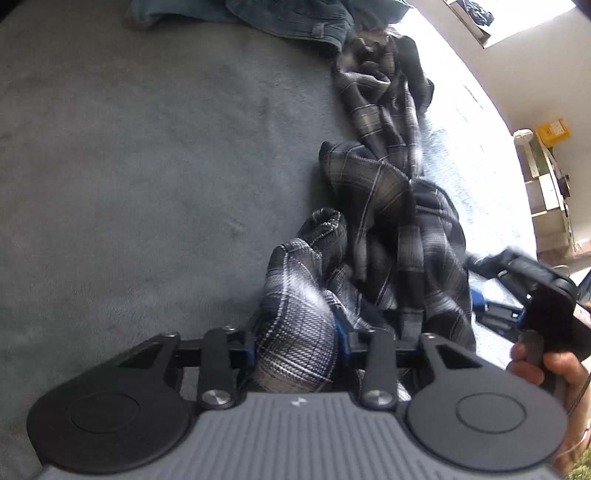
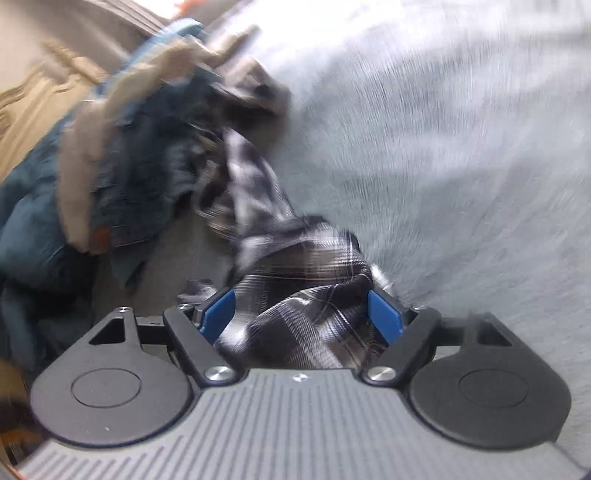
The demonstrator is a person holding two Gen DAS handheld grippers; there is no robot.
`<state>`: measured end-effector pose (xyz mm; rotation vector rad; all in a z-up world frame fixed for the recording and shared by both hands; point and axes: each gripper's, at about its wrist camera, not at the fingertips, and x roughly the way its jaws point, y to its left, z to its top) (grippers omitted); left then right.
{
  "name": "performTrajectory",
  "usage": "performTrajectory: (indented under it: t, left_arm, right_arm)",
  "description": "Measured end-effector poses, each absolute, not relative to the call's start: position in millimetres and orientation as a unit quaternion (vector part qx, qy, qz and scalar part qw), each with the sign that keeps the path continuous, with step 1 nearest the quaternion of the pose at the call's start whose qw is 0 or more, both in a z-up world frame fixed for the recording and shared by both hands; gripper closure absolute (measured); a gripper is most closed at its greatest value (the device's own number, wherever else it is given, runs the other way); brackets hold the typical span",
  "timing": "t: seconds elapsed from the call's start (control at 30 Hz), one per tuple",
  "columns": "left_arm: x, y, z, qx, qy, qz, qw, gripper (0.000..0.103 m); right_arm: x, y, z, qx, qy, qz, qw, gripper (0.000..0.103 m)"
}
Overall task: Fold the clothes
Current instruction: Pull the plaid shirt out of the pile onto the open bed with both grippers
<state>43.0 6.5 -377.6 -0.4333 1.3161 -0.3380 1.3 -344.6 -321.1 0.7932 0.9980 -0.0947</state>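
Left wrist view: my left gripper (image 1: 295, 332) points down at a crumpled black, grey and white plaid flannel shirt (image 1: 388, 206), which lies in a long rumpled band on a grey-green plush blanket (image 1: 147, 166). A bunched fold of the shirt fills the narrow gap between the blue pads (image 1: 341, 328); whether they press it I cannot tell. Beyond the shirt lies a heap of dark blue denim jeans (image 1: 288, 18). At right, a hand (image 1: 546, 373) holds my right gripper (image 1: 491, 295).

Right wrist view, blurred: my right gripper (image 2: 301, 314) stands wide, another fold of the shirt (image 2: 295, 295) loose between its blue pads (image 2: 382, 314), the jeans (image 2: 129, 166) at left.

To do this well, I judge I should find a seam or shoulder with each gripper, not a wad, then lift and spread the shirt flat, clear of the jeans.
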Motion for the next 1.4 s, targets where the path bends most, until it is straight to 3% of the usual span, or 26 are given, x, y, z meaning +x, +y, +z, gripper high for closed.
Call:
performTrajectory:
  t: [0.03, 0.07, 0.1, 0.17, 0.37, 0.57, 0.77, 0.83, 0.93, 1.13, 1.23, 1.4]
  left_arm:
    - [37.7, 8.3, -375.4, -0.195, 0.6, -0.153, 0.761, 0.069]
    - [32.5, 10.2, -370.5, -0.191, 0.593, -0.152, 0.767, 0.071]
    - [27.1, 12.9, -366.0, -0.19, 0.589, -0.151, 0.771, 0.071]
    - [15.4, 18.9, -354.6, -0.189, 0.58, -0.149, 0.779, 0.073]
    - [-29.5, 31.9, -318.9, -0.178, 0.555, -0.148, 0.799, 0.074]
    - [-72.7, 50.0, -298.5, -0.161, 0.573, -0.13, 0.793, 0.074]
    - [-94.2, 38.1, -285.6, -0.066, 0.583, -0.151, 0.796, 0.074]
    - [-100.6, 26.9, -279.2, -0.022, 0.574, -0.171, 0.801, 0.073]
    - [-106.5, 7.7, -270.0, 0.026, 0.555, -0.195, 0.808, 0.073]
    - [-135.4, -37.8, -248.2, 0.15, 0.487, -0.276, 0.815, 0.073]
    - [-154.2, -62.8, -244.5, 0.22, 0.445, -0.326, 0.805, 0.073]
    - [-183.7, -92.8, -251.3, 0.288, 0.409, -0.391, 0.773, 0.075]
  right_arm:
    - [5.0, -341.7, -327.0, 0.369, 0.479, -0.042, 0.796, 0.046]
    - [6.6, -339.1, -330.9, 0.367, 0.487, -0.04, 0.792, 0.08]
    - [2.6, -336.9, -329.1, 0.365, 0.483, -0.038, 0.795, 0.095]
    - [-6.9, -333.7, -323.6, 0.361, 0.471, -0.036, 0.804, 0.099]
    - [-79.4, -362.2, -262.4, 0.386, 0.383, -0.077, 0.836, 0.099]
    - [-183.4, -412.4, -229.9, 0.386, 0.355, -0.191, 0.83, 0.099]
    - [-253.5, -436.6, -258.0, 0.321, 0.461, -0.309, 0.768, 0.094]
    - [-262.2, -431.9, -257.7, 0.268, 0.494, -0.347, 0.751, 0.087]
    - [-267.6, -414.8, -235.0, 0.217, 0.475, -0.36, 0.773, 0.08]
    - [-178.5, -329.8, -224.1, 0.289, 0.504, -0.067, 0.811, 0.073]
    - [-121.4, -267.5, -225.4, 0.31, 0.543, 0.098, 0.774, 0.059]
    - [-64.9, -182.3, -227.8, 0.246, 0.617, 0.234, 0.71, 0.052]
